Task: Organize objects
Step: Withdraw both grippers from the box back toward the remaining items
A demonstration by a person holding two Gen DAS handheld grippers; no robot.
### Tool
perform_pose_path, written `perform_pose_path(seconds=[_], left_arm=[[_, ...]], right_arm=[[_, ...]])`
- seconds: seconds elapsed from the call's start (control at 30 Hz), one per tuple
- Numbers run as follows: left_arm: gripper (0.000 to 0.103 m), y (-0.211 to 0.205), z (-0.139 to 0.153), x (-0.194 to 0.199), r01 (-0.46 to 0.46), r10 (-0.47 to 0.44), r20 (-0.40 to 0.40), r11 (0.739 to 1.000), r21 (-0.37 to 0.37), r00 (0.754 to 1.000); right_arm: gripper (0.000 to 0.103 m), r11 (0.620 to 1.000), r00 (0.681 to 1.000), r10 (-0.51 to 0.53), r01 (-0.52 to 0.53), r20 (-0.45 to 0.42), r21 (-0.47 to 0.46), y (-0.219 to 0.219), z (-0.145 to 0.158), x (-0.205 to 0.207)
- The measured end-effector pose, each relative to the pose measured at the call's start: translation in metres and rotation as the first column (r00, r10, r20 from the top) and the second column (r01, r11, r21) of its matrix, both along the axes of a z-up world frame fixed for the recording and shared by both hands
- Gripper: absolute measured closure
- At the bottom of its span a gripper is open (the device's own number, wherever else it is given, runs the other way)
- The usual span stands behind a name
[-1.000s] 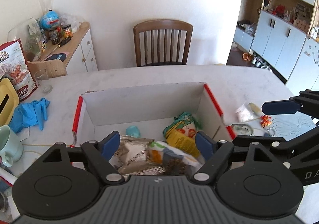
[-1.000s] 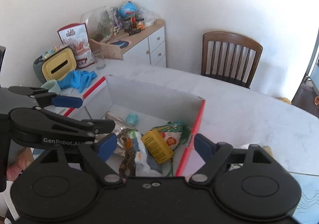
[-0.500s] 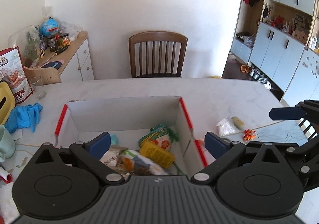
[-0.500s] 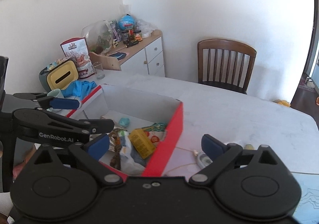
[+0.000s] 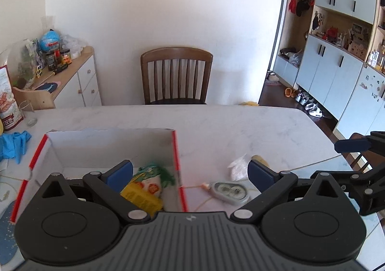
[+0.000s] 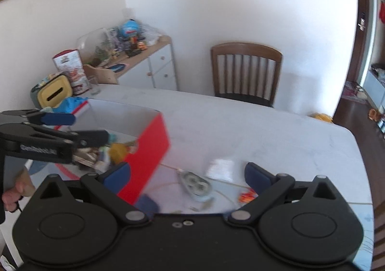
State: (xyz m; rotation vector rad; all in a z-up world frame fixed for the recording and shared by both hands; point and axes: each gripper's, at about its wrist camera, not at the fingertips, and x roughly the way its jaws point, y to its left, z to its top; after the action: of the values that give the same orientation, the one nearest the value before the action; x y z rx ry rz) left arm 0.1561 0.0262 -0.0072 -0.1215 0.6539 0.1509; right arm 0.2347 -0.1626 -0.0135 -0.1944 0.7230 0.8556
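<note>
I am swinging both tongs, left (image 5: 190, 172) and right (image 6: 187, 174), off the box (image 5: 175, 150) toward the bench's right edge. Both are gaping wide and empty, now framing the grey oval case (image 6: 196, 180), probably my next pickup.

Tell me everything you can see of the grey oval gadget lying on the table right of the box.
The grey oval gadget lies flat on the white table, just right of the red-edged box, apart from its wall. It looks like plastic: a grey shell with a clear window showing two round wheels, like a correction tape. A thin pale string runs past its narrow end. Neither gripper touches it; the right gripper hovers open over it.
</note>
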Motion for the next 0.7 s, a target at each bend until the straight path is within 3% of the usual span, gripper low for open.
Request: perform_pose_path(seconds=[0.33,0.7], left_arm=[[0.001,-0.046,-0.018,0.034,0.003,-0.003,-0.035,1.000,0.003,0.999],[0.001,-0.091,-0.072,0.063,-0.023,0.026,-0.102,0.999,0.027,0.994]], right_arm=[[0.002,0.997,0.997,-0.074,0.073,-0.026,-0.036,-0.056,-0.024,0.049],[0.003,0.993,0.997,-0.058,0.053,-0.047,-0.107,-0.073,-0.065,0.079]])
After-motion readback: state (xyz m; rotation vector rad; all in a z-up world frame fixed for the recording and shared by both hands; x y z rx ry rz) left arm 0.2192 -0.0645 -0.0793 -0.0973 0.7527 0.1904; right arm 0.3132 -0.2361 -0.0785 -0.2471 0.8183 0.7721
